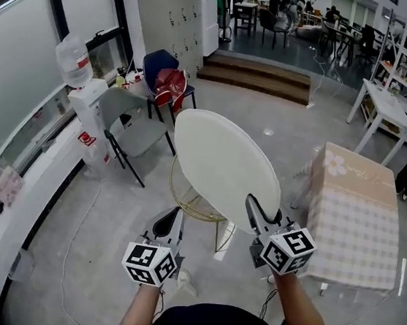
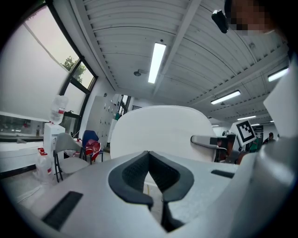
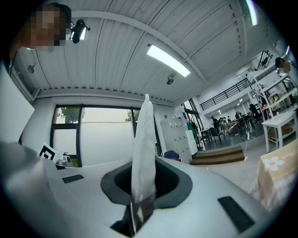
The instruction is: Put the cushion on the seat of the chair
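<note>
I have the round white cushion [image 1: 225,164] up in the air in front of me, tilted with its broad face toward the head view and well clear of the floor [image 1: 108,220]. The right tongs [image 1: 252,201] are clenched on its right rim; in the right gripper view the cushion [image 3: 143,148] runs edge-on straight up from between the pads. The left tongs [image 1: 174,213] sit at the cushion's lower left edge. In the left gripper view their pads are drawn together, with the cushion's face [image 2: 163,128] filling the space just beyond them. I can't tell whether they pinch any of its fabric. Below the cushion a gold wire frame [image 1: 191,202] shows, partly hidden by it. A grey folding chair [image 1: 131,123] stands off to the left, near the window.
</note>
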A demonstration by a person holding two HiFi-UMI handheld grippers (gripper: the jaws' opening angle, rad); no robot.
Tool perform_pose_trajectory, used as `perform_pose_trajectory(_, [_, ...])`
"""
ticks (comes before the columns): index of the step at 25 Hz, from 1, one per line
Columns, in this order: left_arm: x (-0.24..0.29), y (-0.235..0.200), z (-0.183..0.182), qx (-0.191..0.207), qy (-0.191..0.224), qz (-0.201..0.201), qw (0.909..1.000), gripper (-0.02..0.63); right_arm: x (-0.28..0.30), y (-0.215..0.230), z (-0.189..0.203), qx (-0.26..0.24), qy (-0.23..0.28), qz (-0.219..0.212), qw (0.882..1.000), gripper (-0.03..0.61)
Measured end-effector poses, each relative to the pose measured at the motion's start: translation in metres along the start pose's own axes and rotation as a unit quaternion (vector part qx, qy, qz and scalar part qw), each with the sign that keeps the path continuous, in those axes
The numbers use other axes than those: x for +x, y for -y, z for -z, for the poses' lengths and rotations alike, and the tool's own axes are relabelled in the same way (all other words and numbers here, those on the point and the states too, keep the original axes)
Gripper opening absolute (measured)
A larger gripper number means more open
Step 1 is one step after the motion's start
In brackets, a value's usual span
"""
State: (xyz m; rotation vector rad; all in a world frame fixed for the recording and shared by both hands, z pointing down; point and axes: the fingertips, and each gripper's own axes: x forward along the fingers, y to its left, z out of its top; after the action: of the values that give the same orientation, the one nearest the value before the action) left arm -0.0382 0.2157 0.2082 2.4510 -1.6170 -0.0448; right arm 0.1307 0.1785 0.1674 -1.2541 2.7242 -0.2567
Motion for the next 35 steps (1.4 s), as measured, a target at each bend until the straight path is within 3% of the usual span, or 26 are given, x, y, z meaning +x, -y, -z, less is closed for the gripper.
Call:
perform_pose_trajectory(24, [0.071, -0.171, -0.049, -0.027, -0.014, 0.036, 0.9989, 0.005, 0.186, -0.009, 0.000, 0.008, -0.019, 0.043, 0.999, 0.060])
perform_pose_trajectory(35, [0.088, -0.221, -0.046, -0.044, -0.019, 0.056, 0.9973, 0.005, 0.230, -0.019, 0.011, 0.000, -0.029, 0.058, 0.998, 0.060])
